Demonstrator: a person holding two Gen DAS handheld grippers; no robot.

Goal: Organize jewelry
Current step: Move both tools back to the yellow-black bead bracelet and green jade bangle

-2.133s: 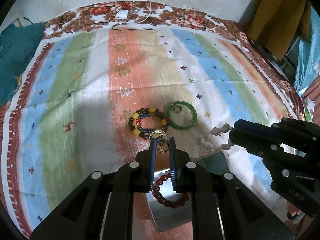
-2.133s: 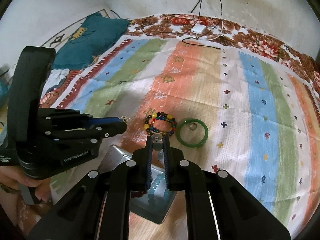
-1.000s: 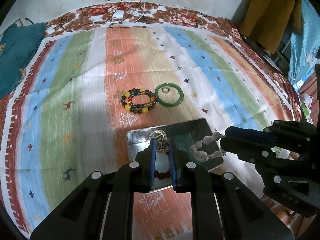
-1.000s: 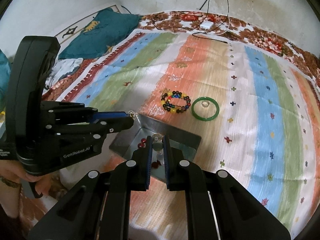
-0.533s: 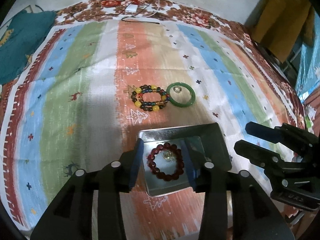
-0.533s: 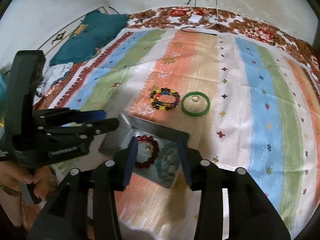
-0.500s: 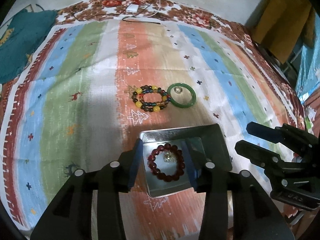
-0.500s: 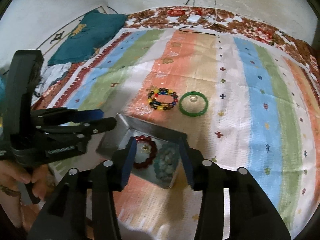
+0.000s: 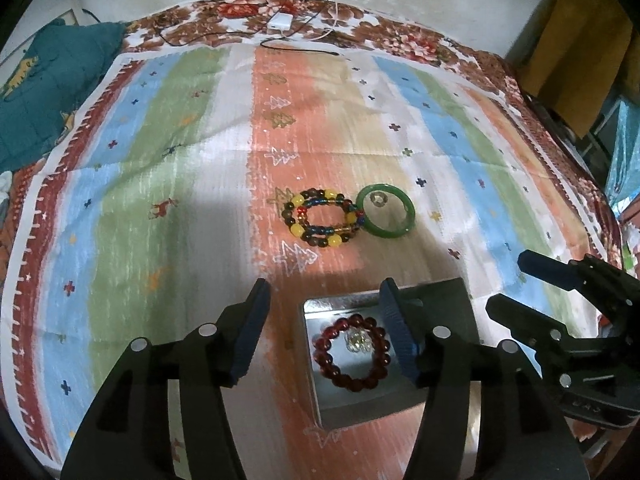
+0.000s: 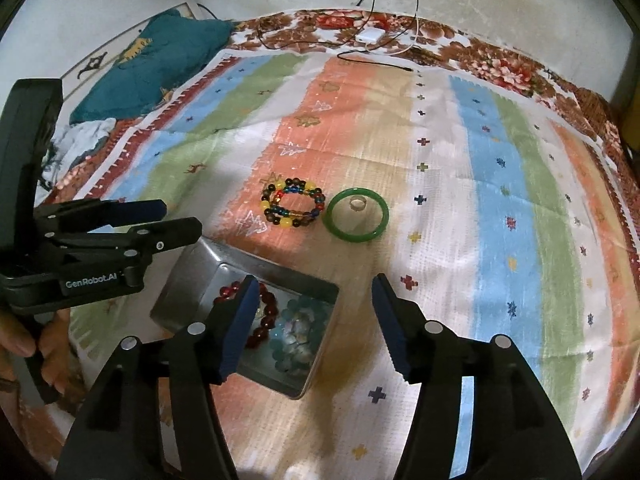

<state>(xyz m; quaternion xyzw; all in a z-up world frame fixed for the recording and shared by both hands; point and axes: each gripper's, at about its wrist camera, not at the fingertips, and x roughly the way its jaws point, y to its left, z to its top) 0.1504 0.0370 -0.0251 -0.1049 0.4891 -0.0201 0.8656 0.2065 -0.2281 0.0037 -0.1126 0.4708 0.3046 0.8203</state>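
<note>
Opening left claw (image 9: 324, 332) and right claw (image 10: 312, 312) (both previously pinched shut), trinkets dropped into tin (image 10: 188, 276).

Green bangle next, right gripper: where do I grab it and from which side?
Take the green bangle on its far-right rim, coming from above with one finger inside the hoop and one outside. It lies flat on the cloth; its left edge sits against the multicoloured bead bracelet and a small ring lies inside near the far edge. Right gripper is opening, empty.
</note>
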